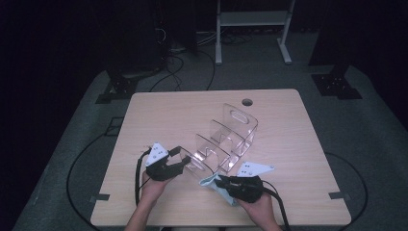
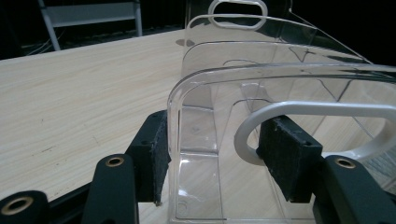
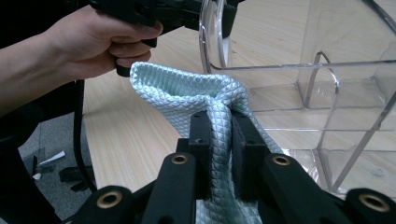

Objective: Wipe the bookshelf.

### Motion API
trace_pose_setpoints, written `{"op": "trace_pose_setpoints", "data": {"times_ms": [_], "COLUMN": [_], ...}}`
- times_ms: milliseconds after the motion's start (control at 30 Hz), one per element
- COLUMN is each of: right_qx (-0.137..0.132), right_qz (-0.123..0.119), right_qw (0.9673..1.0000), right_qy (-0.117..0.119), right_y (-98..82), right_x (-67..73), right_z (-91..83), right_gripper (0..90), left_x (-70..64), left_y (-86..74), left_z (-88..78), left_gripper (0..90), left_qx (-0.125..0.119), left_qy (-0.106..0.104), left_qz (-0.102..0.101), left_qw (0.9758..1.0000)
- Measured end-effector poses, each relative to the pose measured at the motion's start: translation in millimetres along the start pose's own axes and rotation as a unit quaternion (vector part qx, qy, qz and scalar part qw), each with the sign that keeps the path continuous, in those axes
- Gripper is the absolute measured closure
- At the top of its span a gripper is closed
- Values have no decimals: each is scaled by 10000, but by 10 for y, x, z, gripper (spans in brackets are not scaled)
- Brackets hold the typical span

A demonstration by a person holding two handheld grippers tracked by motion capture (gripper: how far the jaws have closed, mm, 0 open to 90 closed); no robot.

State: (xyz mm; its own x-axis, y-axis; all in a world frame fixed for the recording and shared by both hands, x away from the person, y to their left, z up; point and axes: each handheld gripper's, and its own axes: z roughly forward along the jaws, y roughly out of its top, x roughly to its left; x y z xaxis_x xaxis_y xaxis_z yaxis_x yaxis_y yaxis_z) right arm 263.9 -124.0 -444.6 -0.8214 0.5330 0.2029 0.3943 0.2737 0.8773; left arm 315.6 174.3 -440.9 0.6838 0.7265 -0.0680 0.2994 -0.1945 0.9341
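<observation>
- Below, both hands enter from the table's [image 1: 159, 110] near edge; the left gripper [image 1: 179, 156] reaches forward-right to the clear plastic organiser [image 1: 226, 139].
- Left jaws, just widened slightly, straddle the organiser's near end wall [image 2: 173, 140], felt-like pads [image 2: 161, 158] against it on either side.
- Right gripper [image 3: 219, 140], low beside the organiser's near corner, is clamped on a pale green cloth [image 3: 187, 93].
- Organiser: transparent, glossy, stepped dividers with rounded tops. Cloth: soft, diamond-quilted weave. Table: light wood grain.

No text, label, brand, number or sign can be read anywhere in these pictures: not on the table, the clear rack, the cloth or the grippers.
</observation>
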Motion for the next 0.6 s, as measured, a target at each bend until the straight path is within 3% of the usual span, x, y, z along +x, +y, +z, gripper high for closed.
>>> {"op": "trace_pose_setpoints", "data": {"times_ms": [600], "right_qx": [-76], "right_qz": [210], "right_qw": [9997], "right_qy": [-99], "right_y": [-12], "right_x": [-118], "right_z": [-68], "right_gripper": [798], "left_x": [-19], "left_y": [-3], "left_z": [-13], "left_gripper": [432], "left_qx": [52], "left_qy": [-130], "left_qz": [133], "left_qw": [9998]}}
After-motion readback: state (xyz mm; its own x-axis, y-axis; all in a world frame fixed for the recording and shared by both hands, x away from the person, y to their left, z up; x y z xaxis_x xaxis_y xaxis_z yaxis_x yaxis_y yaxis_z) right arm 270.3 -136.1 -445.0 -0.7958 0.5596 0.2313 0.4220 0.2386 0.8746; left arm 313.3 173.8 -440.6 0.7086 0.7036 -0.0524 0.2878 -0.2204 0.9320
